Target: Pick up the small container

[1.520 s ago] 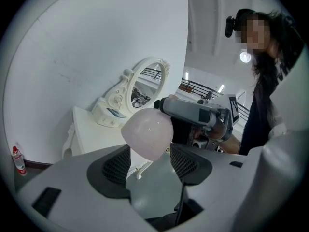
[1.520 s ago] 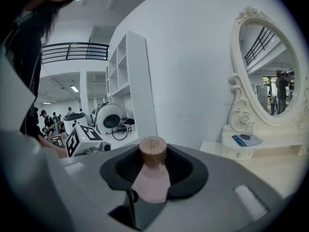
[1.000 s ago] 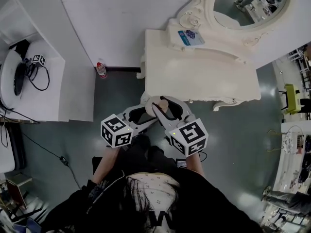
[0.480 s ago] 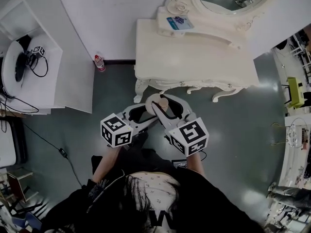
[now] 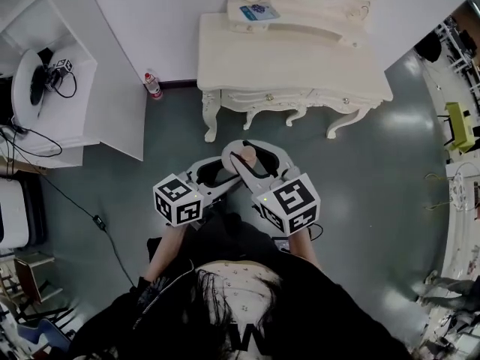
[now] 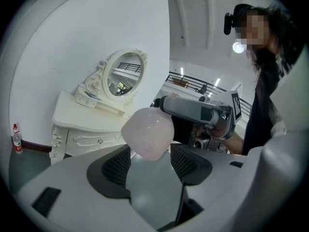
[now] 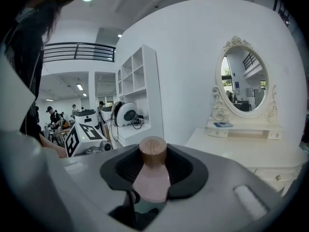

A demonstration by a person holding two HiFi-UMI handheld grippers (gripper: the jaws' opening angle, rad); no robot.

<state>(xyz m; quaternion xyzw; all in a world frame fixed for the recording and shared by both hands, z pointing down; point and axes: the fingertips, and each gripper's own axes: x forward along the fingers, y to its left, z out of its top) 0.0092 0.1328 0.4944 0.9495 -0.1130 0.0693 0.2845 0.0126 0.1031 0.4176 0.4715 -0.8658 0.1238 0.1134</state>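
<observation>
One small container (image 7: 152,178) — pale pink, rounded base, wooden cap — gripped in right claw (image 7: 154,170), left claw (image 6: 150,166) closed beside it

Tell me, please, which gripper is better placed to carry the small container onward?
Right. The right gripper is shut on the pink bottle below its wooden cap; the left gripper only has the rounded base at its jaw tips, grip unclear.

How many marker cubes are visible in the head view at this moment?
3. One cube is on the left claw, a second cube on the right claw, a small third cube on the white desk at far left. Others may be hidden.
</observation>
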